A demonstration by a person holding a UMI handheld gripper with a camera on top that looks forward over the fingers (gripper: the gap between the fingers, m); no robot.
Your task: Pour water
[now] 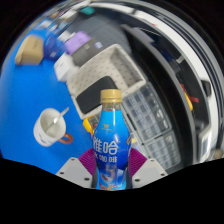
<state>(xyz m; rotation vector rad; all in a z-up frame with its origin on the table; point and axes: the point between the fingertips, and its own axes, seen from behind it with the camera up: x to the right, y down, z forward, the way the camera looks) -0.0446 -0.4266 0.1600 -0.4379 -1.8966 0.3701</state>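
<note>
A blue drink bottle point(109, 145) with a yellow cap point(111, 98) and white characters on its label stands upright between my fingers. Both purple pads point(86, 160) press against its sides, so my gripper point(109, 168) is shut on it. The bottle is held above the blue table surface point(25, 110). A white cup point(50, 127) sits on the blue surface to the left of the bottle, a little beyond the fingers.
A white wire basket point(118, 68) stands beyond the bottle. Further back lie a white box point(66, 66), a blue object point(30, 47) and a purple object point(78, 42). To the right is a grey meshed surface point(155, 115) with a dark edge.
</note>
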